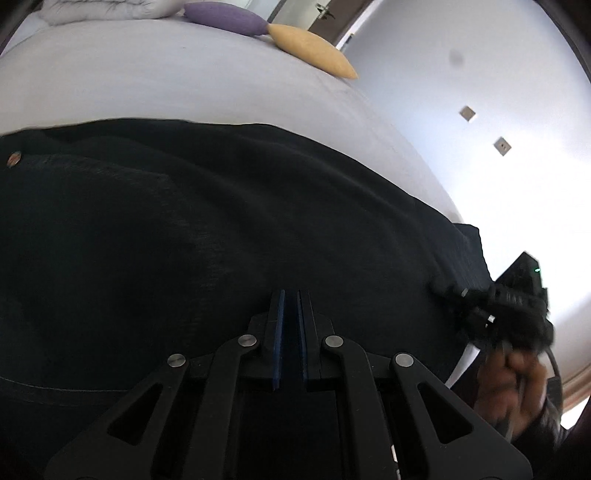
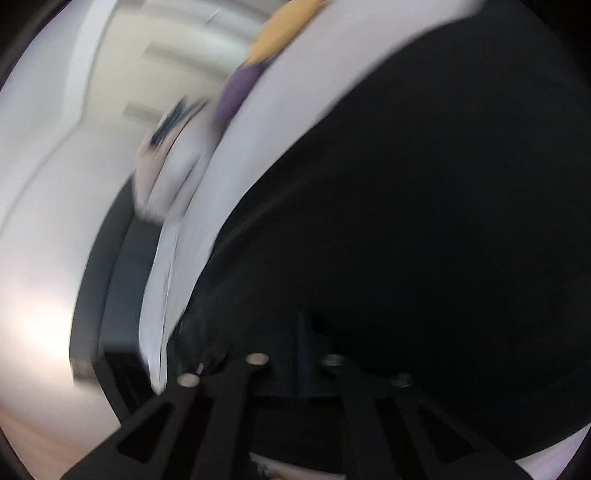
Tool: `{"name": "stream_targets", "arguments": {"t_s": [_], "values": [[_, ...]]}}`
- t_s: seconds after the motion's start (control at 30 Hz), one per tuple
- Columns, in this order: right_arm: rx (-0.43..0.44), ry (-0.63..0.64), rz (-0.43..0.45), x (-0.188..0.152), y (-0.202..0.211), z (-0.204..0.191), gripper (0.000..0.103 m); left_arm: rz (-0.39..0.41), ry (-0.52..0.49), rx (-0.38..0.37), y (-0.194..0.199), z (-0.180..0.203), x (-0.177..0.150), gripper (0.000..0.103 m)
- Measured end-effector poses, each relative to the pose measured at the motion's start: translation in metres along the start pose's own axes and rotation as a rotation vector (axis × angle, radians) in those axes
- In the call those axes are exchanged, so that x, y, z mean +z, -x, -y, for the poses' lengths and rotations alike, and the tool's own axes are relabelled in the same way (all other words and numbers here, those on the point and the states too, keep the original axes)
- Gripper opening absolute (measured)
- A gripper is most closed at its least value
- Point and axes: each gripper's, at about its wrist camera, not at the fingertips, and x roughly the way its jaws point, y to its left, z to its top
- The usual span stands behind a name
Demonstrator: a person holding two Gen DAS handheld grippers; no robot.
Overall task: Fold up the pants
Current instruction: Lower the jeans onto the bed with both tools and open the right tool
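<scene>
Black pants [image 1: 207, 229] lie spread on the white bed [image 1: 147, 81]; left gripper [image 1: 290, 306] is closed on nothing; right gripper [image 2: 301, 332] looks closed over the pants, hold unclear.

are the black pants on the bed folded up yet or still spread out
Still largely spread. In the left wrist view the black pants cover a wide stretch of the bed, button end far left; whether any layer is doubled, cannot tell.

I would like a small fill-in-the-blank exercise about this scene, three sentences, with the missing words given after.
1. The pants spread on the bed are ____ in colour.
2. Next to the purple cushion lies a ____ cushion.
3. The blue pads of the left hand-held gripper stand nearly ____.

Missing words: black; yellow; closed
</scene>
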Motion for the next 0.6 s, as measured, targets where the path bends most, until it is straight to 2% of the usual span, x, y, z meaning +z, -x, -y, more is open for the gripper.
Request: {"name": "stream_targets", "arguments": {"t_s": [0.03, 0.07, 0.17, 0.27, 0.3, 0.33, 0.37, 0.4, 0.47, 0.53, 0.6], "values": [[-0.011, -0.027, 0.057, 0.012, 0.015, 0.014, 0.0, 0.005, 0.0, 0.012, 0.003, -0.005, -0.001, 0.006], [-0.059, -0.034, 0.128, 0.025, 0.034, 0.025, 0.0, 0.011, 0.008, 0.023, 0.008, -0.01, -0.002, 0.006], [-0.148, -0.101, 0.323, 0.054, 0.089, 0.062, 0.0, 0.025, 0.065, -0.002, 0.013, -0.024, -0.002, 0.006], [-0.195, -0.208, 0.528, 0.063, 0.165, 0.105, 0.0, 0.038, 0.078, -0.006, 0.019, -0.037, -0.004, 0.006], [-0.244, -0.216, 0.565, 0.063, 0.18, 0.106, 0.003, 0.04, 0.081, -0.004, 0.024, -0.039, -0.006, 0.006], [-0.327, -0.227, 0.616, 0.059, 0.202, 0.106, 0.021, 0.042, 0.085, -0.001, 0.02, -0.043, 0.003, 0.006], [-0.32, -0.239, 0.668, 0.053, 0.222, 0.108, 0.036, 0.042, 0.084, 0.005, 0.02, -0.043, 0.004, 0.006], [-0.292, -0.257, 0.69, 0.049, 0.234, 0.11, 0.042, 0.042, 0.08, 0.014, 0.021, -0.043, 0.005, 0.006], [-0.229, -0.283, 0.709, 0.037, 0.25, 0.108, 0.061, 0.036, 0.072, 0.033, 0.026, -0.045, 0.007, 0.006], [-0.205, -0.253, 0.653, 0.024, 0.241, 0.097, 0.063, 0.024, 0.067, 0.042, 0.028, -0.048, 0.011, 0.006], [-0.193, -0.256, 0.608, 0.019, 0.237, 0.102, 0.063, 0.01, 0.07, 0.041, 0.02, -0.05, 0.017, 0.006]]}}
